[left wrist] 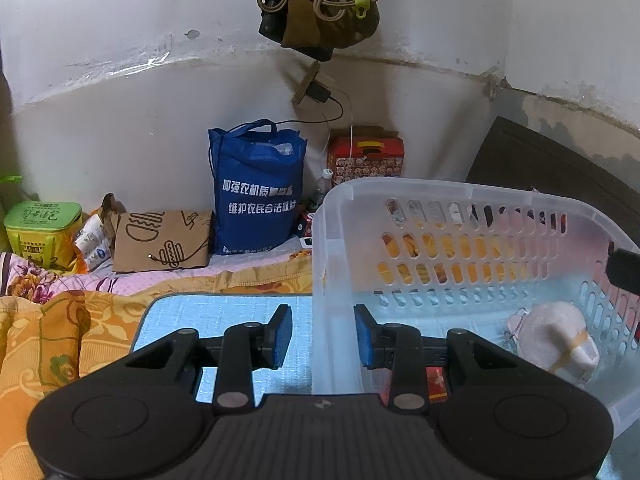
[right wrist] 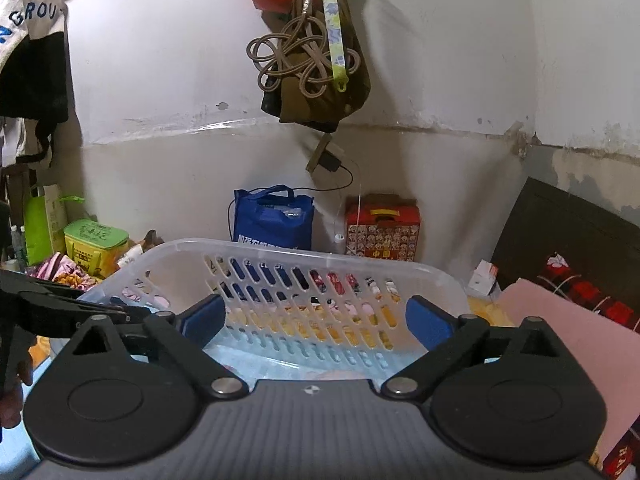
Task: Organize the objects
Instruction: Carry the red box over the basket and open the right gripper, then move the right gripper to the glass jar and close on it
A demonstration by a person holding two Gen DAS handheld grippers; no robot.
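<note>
Left gripper [left wrist: 323, 334] clamped on clear basket [left wrist: 460, 196] wall at lower centre, right gripper [right wrist: 316, 322] spread empty: best kept steady.

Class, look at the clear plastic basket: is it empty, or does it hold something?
Not empty. A white taped bundle and a small red packet lie in the basket.

Translucent, glossy slotted plastic basket [left wrist: 472, 196]; matt woven blue tote bag [left wrist: 256, 192]; brown paper bag [left wrist: 160, 244]; rough, flaking plastered wall [left wrist: 120, 40].
</note>
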